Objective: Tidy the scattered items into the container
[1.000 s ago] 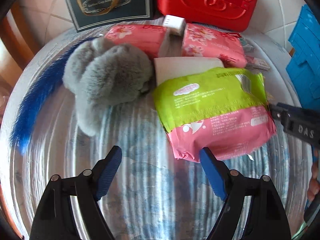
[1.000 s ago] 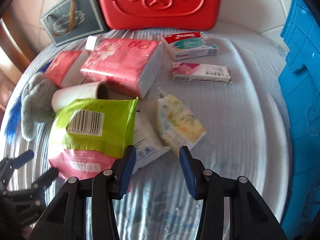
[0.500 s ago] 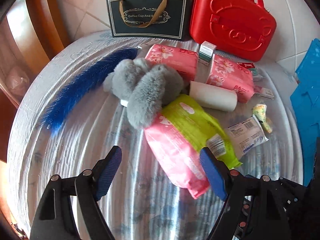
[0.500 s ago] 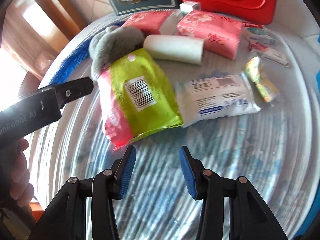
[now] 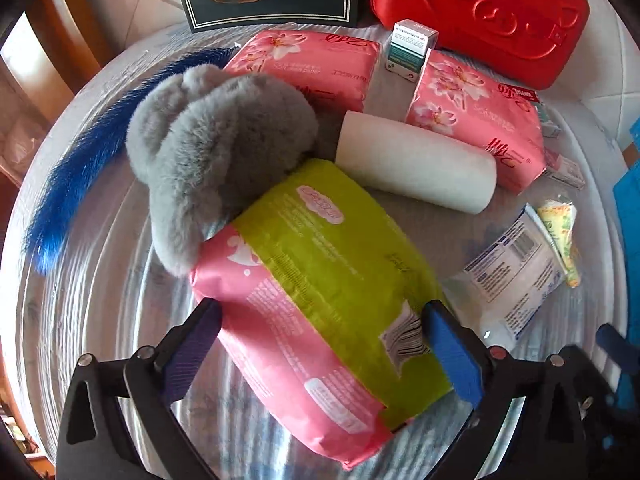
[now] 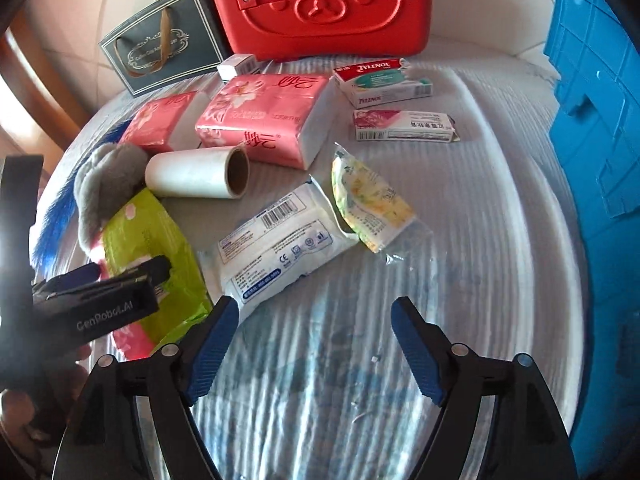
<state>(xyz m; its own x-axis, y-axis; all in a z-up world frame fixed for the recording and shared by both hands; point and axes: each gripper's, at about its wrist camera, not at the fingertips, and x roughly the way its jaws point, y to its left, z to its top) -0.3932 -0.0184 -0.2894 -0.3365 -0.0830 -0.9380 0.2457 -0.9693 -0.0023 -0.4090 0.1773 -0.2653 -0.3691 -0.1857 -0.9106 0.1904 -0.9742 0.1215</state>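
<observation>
Clutter covers the white ribbed surface (image 6: 460,208). A green-and-pink pack (image 5: 332,280) lies slantwise at the near left, glossy and soft, its pink end nearest the left camera and a barcode on its green edge. Its far end touches a grey plush (image 5: 212,148), which lies over a blue feather (image 5: 80,168). Beyond it rests a white roll (image 5: 416,164) on its side, cardboard core facing right, then two pink tissue packs (image 6: 264,116) with a small box (image 5: 410,46) standing between them. A white gauze pack (image 6: 280,244) and a yellow sachet (image 6: 368,196) lie near the middle, touching. Two medicine boxes (image 6: 384,84) sit further right. At the far edge stand a red case (image 6: 320,4) and a dark gift bag (image 6: 164,52). A blue crate (image 6: 596,140) fills the right side.

The left tool (image 5: 320,348) points steeply down and straddles the green-and-pink pack; its jaws are opening, the blue pads beside the pack's two edges, not pressing it. The right tool (image 6: 316,348) also points steeply down over bare surface just near of the gauze pack, jaws opening with nothing between them. A hand (image 6: 24,404) shows at the near left of the right camera's view, behind the left tool.
</observation>
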